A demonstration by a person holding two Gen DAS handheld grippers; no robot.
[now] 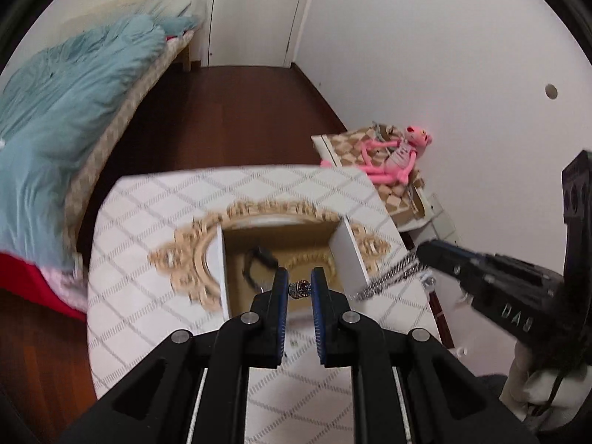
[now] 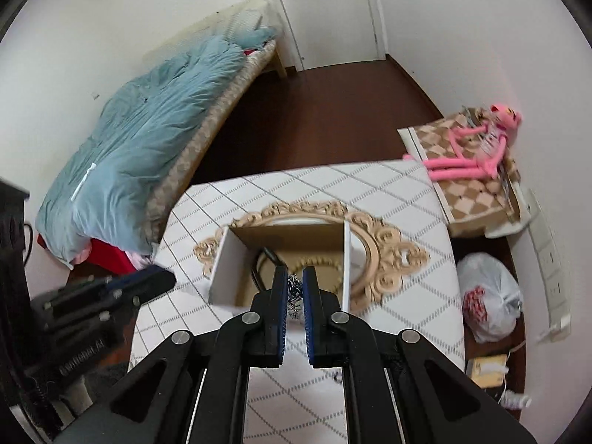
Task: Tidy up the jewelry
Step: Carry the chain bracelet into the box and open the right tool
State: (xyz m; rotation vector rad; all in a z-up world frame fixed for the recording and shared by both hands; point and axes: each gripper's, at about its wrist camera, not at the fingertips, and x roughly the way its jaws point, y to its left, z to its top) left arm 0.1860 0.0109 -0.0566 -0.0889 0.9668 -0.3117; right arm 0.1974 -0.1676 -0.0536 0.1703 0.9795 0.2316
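We have both pieces in hand, mid-carry above the bench. Left gripper: fingers pinching a small beaded ring. Right gripper: fingers pinching a silver chain, which in the left view trails off its tip.

Directly under both sits the open box, white side walls, brown inside, set on a gilt-framed mirror near the bench's middle. A black band already lies in it.

Next, we judge: lower each piece into the box and let go. The chain swings, so it needs a low, slow drop, clear of the walls.

Bench has a white diamond-pattern cover. Room: bed with blue duvet along the left, dark wood floor, door at the far end, pink plush toy on a checked box by the right wall.
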